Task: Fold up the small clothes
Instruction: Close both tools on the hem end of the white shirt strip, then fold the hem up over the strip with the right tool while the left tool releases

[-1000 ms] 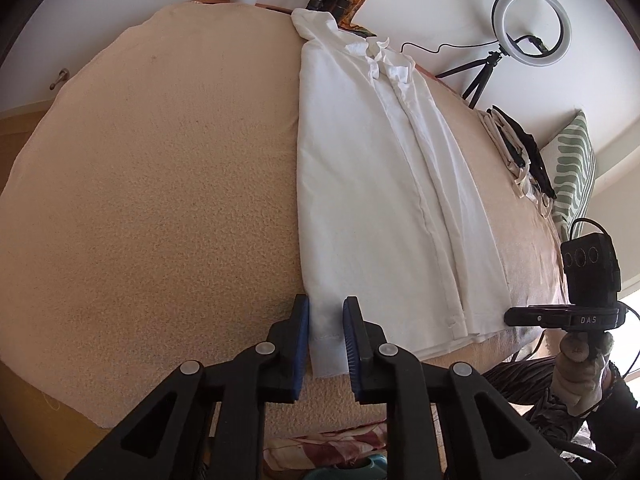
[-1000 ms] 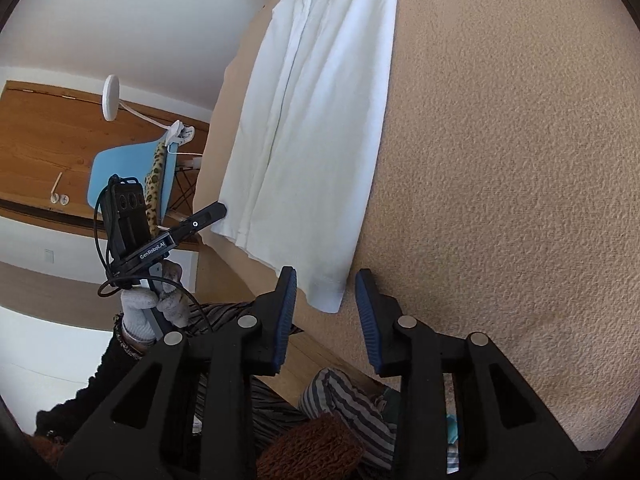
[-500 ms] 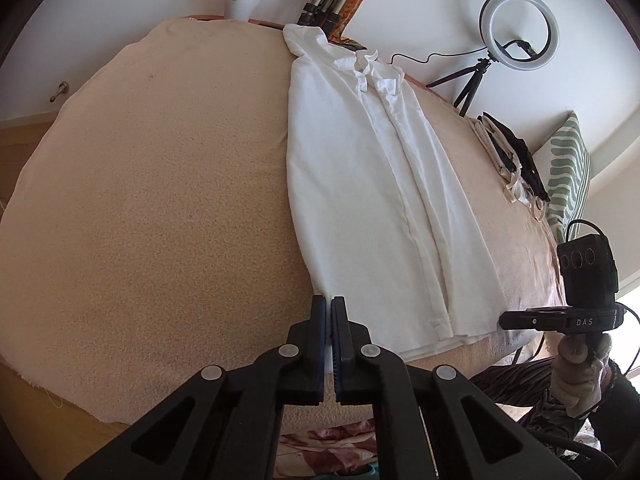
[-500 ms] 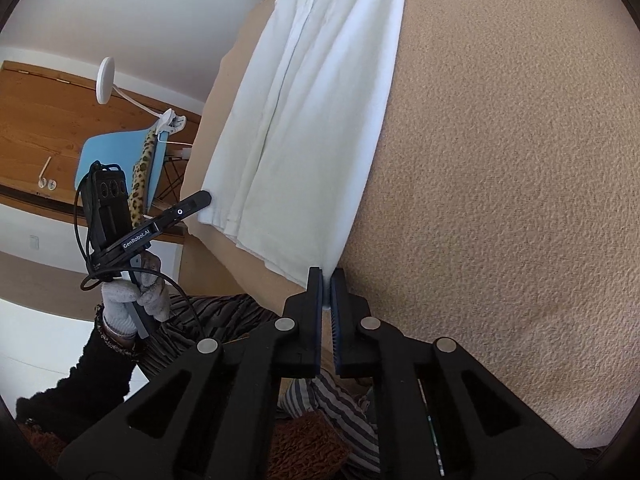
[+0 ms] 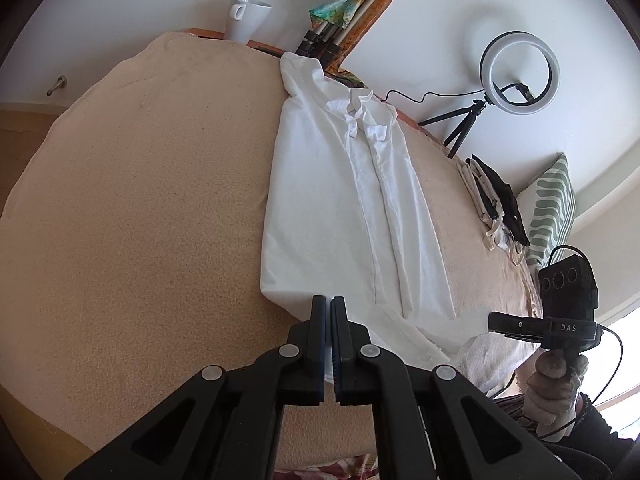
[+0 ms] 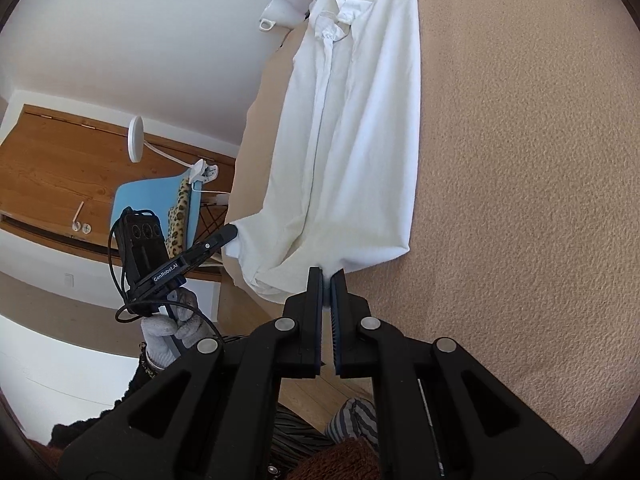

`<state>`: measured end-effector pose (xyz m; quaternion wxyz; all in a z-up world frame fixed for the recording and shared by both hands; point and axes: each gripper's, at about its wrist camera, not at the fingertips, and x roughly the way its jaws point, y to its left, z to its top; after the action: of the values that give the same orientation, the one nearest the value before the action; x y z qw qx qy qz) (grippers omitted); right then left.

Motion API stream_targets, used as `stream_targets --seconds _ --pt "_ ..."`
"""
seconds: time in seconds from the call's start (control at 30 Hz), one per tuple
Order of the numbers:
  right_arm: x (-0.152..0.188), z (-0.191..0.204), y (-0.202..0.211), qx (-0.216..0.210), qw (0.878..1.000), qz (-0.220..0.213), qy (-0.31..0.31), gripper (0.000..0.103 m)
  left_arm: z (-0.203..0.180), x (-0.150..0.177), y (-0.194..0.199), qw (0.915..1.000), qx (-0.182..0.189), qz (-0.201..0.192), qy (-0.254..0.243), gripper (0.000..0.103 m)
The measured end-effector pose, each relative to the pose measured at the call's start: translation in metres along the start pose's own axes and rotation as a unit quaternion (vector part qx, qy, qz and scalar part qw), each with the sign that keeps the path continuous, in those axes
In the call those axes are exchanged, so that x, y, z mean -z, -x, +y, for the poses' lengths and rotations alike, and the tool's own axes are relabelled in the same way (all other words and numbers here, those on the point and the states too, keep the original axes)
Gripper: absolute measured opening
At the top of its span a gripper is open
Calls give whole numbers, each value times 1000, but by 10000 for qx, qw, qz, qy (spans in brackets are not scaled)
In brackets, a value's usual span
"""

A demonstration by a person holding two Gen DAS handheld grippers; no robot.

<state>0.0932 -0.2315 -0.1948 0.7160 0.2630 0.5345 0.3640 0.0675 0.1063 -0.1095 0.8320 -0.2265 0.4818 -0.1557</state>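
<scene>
While the left gripper (image 5: pixel 329 304) and the right gripper (image 6: pixel 326 276) each pinch a hem corner of the white shirt (image 5: pixel 344 200) lying on the beige cover (image 5: pixel 140 220), both should carry evenly toward the collar.

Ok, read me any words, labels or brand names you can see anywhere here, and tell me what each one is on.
"DAS" – in the left wrist view, white letters on the black body of the right gripper.
"GenRobot.AI" – in the right wrist view, white letters along the black body of the left gripper.
Nothing else readable: the white shirt and the mug show no print.
</scene>
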Motion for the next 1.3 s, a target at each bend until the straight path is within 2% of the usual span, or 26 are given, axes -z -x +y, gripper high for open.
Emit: stream_targets --seconds 0.2,0.53,0.87,1.07,1.1,1.17,1.3 --pt "-30 -9 5 36 9997 -183 -155 5 2 -29 -12 9997 -32 -113 190 0" --pt "-72 -16 -6 203 9982 -413 -377 5 9 -67 -44 9994 -167 -32 302 0" --pt "-92 -28 -22 454 9958 -431 -669 5 20 -84 -71 9986 -338 142 373 0" --pt "-95 -32 -27 579 9944 -462 -759 5 30 -88 -74 9982 -417 94 432 0" --pt "-95 -32 -28 595 9943 -446 -760 5 31 -89 -73 9982 -405 112 431 1" --pt "-97 -32 -29 657 9941 -416 -751 7 30 -89 -66 9983 -438 25 388 18" --pt "-97 -18 -15 1026 9926 -603 -259 14 16 -86 -45 9985 -505 -171 -119 19"
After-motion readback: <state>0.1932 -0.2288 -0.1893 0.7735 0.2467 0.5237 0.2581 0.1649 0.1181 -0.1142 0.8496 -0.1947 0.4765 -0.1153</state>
